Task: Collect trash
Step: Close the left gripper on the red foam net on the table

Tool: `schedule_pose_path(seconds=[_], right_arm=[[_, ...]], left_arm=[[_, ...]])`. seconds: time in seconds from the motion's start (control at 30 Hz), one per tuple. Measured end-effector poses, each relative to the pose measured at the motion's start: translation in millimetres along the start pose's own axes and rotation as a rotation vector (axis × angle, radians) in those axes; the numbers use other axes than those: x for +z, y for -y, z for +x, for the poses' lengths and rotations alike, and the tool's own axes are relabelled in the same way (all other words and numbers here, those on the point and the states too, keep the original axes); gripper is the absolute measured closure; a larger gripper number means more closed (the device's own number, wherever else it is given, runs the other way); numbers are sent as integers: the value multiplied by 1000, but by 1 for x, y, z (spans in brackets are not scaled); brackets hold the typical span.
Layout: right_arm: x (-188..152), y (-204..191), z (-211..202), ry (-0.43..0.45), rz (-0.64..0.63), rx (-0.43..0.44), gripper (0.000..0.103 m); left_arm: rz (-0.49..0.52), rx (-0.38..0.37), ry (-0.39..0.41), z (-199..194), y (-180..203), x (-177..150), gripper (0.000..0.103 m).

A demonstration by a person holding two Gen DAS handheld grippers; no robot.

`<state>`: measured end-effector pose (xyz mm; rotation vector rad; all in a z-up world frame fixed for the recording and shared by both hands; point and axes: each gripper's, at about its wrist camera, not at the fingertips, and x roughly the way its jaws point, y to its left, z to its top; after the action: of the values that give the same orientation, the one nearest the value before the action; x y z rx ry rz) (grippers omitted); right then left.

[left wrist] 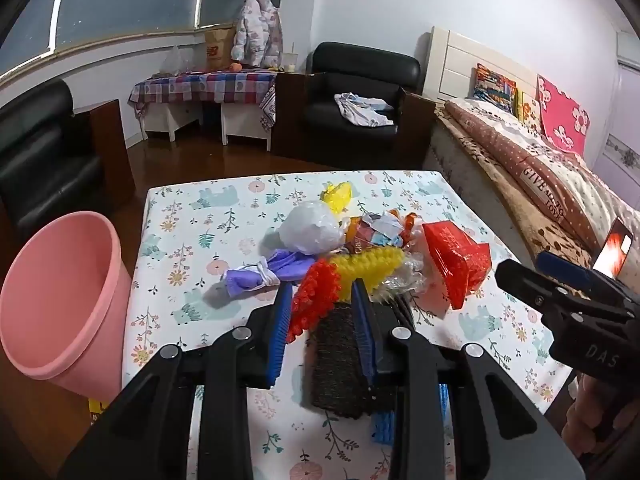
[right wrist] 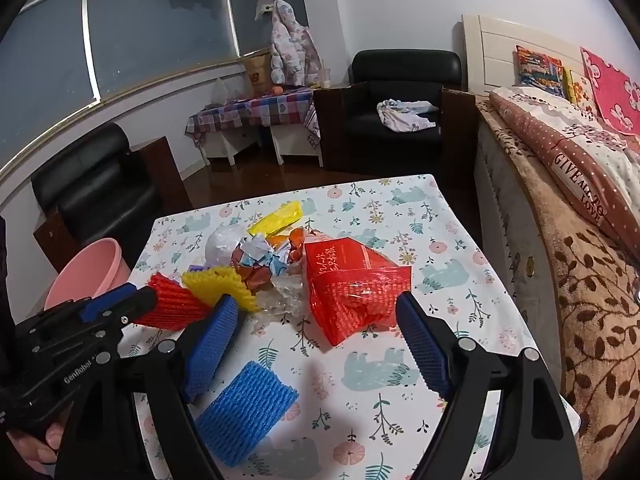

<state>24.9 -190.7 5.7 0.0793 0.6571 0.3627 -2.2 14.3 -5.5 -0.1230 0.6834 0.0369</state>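
My floral-print cloth worktop (right wrist: 400,380) carries a heap of trash in its middle, and a pink plastic bucket (left wrist: 60,300) stands off its left edge. In front of my wide-open right tongs (right wrist: 316,344) lies a red crinkled plastic bag (right wrist: 352,284), untouched. My left tongs (left wrist: 320,312) grip a red foam net sleeve (left wrist: 316,300) beside a yellow one (left wrist: 368,266).

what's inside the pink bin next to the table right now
The pink bin tilts its mouth toward the left wrist camera; the inner wall in view is bare, with no trash showing. Its bottom is hidden.
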Motion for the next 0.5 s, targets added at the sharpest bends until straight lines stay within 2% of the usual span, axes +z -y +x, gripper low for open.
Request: schedule_pose_path(seconds=[0.5], right_arm=[[-3, -1, 1, -7, -2, 32, 26]], left_arm=[[-48, -3, -6, -13, -21, -4, 72]])
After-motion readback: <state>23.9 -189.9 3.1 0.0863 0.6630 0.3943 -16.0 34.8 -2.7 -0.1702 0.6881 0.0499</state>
